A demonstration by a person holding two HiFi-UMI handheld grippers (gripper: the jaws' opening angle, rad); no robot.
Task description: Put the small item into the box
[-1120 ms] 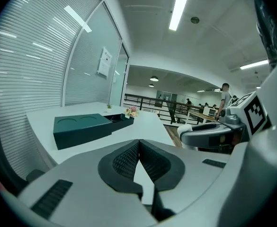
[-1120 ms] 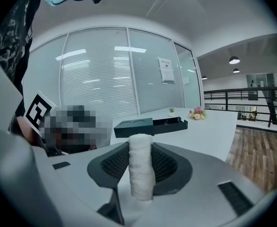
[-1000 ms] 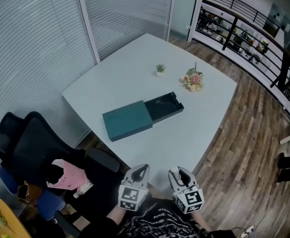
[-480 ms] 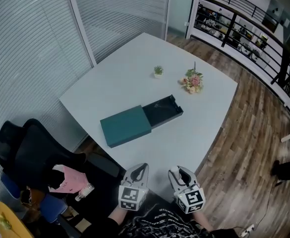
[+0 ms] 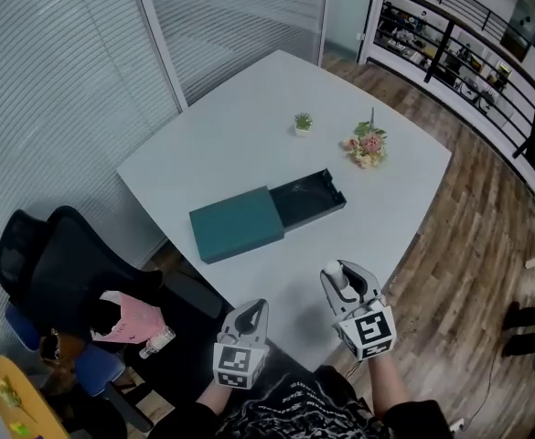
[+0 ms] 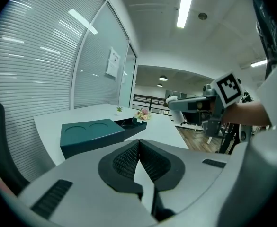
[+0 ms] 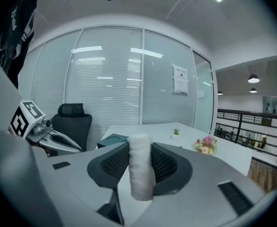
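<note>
Right gripper (image 5: 338,276) is clamped on the small item, a white fuzzy cylinder roll (image 7: 140,166). The roll stands upright between the pads and pokes out above and below them. Left gripper (image 5: 251,317) has its jaws together with nothing between them, and hangs low by the person's body, off the near table corner.

The box is a teal flat cardboard box (image 5: 236,223) of the sleeve-and-drawer type. Its dark inner tray (image 5: 308,199) is slid out to the right, so the opening faces up. It lies mid-table on the white square table (image 5: 240,126). The item is well apart from it, held in the air over the table's near edge, not over the tray. Can't tell if the tray already holds anything.

Also on the table, past the box:
- a tiny green potted plant (image 5: 303,123)
- a small pink flower bunch (image 5: 368,146)

A black office chair (image 5: 61,263) stands left of the table.

Step, as I judge it: pick is done and transport is about to begin, with nothing in the box from this hand yet.

The next move calls for reaching the right gripper forward and a bit left until the roll is above the open tray. It then goes down inside the tray walls and the jaws part. The tray looks shallow and the roll is upright, so it probably needs tilting or laying flat, or it may tip out. The left gripper may be needed to steady the sleeve if the box slides. The plant and flowers are near the tray's far end, so the approach is best kept on the near side.
</note>
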